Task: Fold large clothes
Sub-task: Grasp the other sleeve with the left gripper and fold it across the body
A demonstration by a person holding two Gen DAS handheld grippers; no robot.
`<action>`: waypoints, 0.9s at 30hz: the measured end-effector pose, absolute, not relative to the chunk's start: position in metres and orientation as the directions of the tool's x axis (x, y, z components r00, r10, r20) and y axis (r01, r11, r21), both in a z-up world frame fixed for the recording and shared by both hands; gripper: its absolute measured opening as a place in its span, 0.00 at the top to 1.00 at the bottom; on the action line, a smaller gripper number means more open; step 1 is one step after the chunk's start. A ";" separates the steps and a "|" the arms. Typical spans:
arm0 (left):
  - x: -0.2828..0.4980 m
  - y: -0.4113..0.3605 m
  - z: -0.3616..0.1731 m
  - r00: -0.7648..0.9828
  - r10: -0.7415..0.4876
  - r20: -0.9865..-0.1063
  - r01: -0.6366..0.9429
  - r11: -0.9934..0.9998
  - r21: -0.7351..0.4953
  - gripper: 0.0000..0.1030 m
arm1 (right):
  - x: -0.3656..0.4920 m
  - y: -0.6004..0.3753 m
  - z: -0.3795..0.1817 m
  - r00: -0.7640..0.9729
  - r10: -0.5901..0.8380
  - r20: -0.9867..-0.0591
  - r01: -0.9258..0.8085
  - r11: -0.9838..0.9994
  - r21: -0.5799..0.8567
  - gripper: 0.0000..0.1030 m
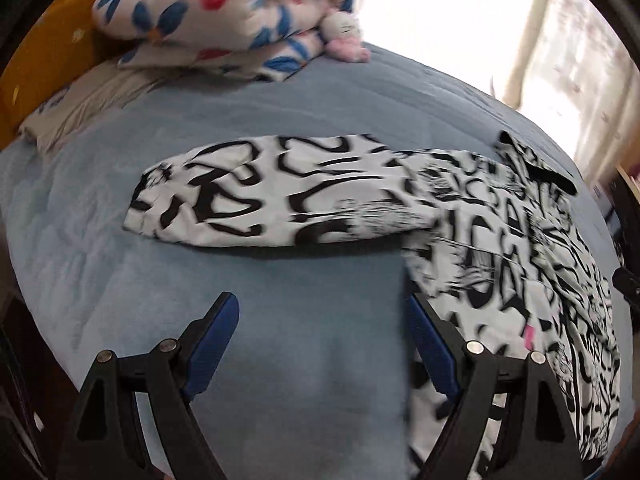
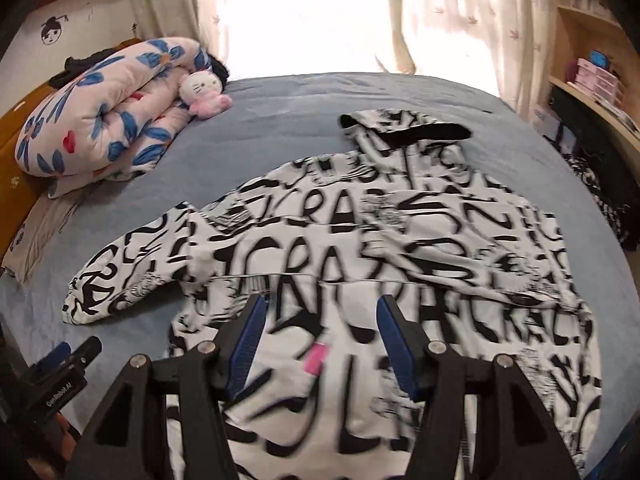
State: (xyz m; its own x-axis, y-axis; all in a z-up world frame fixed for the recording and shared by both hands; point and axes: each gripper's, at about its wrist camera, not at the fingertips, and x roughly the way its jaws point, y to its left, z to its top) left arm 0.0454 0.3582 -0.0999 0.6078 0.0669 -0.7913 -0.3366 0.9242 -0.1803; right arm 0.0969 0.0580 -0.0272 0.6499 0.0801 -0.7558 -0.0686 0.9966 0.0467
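On blue bed (image 2: 280, 120): printed jacket (image 2: 400, 248) spread flat, sleeve (image 1: 260, 200) out.

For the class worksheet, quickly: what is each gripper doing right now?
Left gripper: open, holding nothing.
Right gripper: open above the hoodie, holding nothing.

A black-and-white lettered hooded jacket (image 2: 400, 248) lay spread on the blue bed (image 2: 280, 120), one sleeve reaching toward its left edge. The right gripper (image 2: 320, 316) hung open above the jacket's near hem, holding nothing.

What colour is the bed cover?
Pale blue bed cover; the left wrist view shows it best.
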 end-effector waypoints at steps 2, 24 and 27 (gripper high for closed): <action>0.048 0.379 -0.112 0.595 0.043 -0.803 -0.363 0.905 -0.221 0.19 | 0.106 0.080 -0.036 0.632 0.087 -0.770 -0.099 0.995 0.032 0.44; 0.085 0.525 -0.189 0.649 -0.153 -0.745 -0.466 0.693 -0.549 0.19 | 0.160 0.177 -0.103 0.554 0.075 -0.829 -0.217 0.975 -0.056 0.44; 0.100 0.531 -0.191 0.632 -0.102 -0.768 -0.500 0.703 -0.505 0.36 | 0.164 0.179 -0.110 0.534 0.078 -0.842 -0.218 0.975 -0.049 0.44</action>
State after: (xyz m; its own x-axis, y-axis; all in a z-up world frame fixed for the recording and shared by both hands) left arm 0.1000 0.5310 -0.1910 0.6323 -0.1022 -0.7679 -0.5002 0.7031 -0.5054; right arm 0.1636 0.1786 -0.1103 0.5343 0.0776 -0.8417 -0.2179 0.9748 -0.0485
